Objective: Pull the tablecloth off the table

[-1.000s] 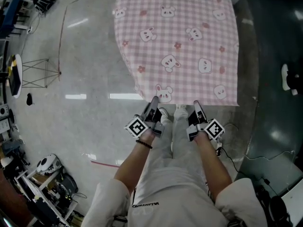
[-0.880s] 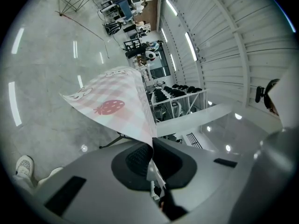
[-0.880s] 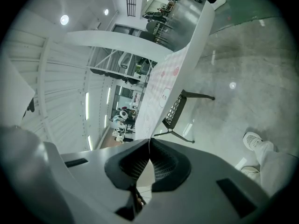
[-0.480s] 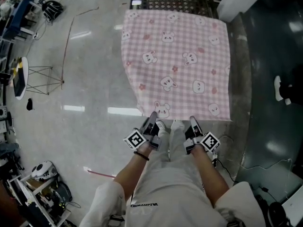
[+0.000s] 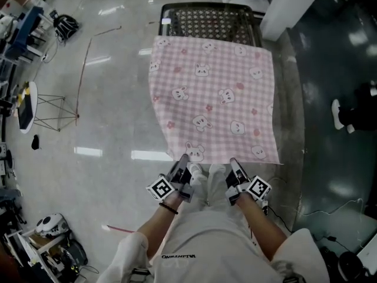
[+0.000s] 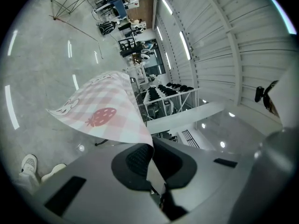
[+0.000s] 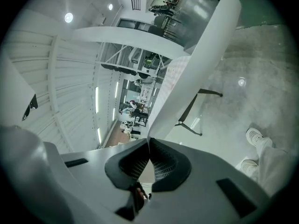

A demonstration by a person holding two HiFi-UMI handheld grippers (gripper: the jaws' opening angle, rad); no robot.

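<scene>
tablecloth (image 5: pixel 212 105): long axis runs away from you, far edge on table (image 5: pixel 209 17) | your left gripper (image 5: pixel 183 160) and right gripper (image 5: pixel 233 161): both clamped on its near edge

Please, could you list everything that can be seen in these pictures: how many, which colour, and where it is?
tablecloth: one, pink check with white rabbits, spread from the table to both grippers
table: one, black perforated top, far end uncovered, top of the head view
floor: one, grey and shiny, all around
pillar: one, white, upper right
wire stand: one, dark, on the floor at left
other person's shoe: one, white, right edge
person's shoes: two, white, below the tablecloth's near edge
left gripper: one, grey, shut on the near edge, left side
right gripper: one, grey, shut on the near edge, right side
</scene>
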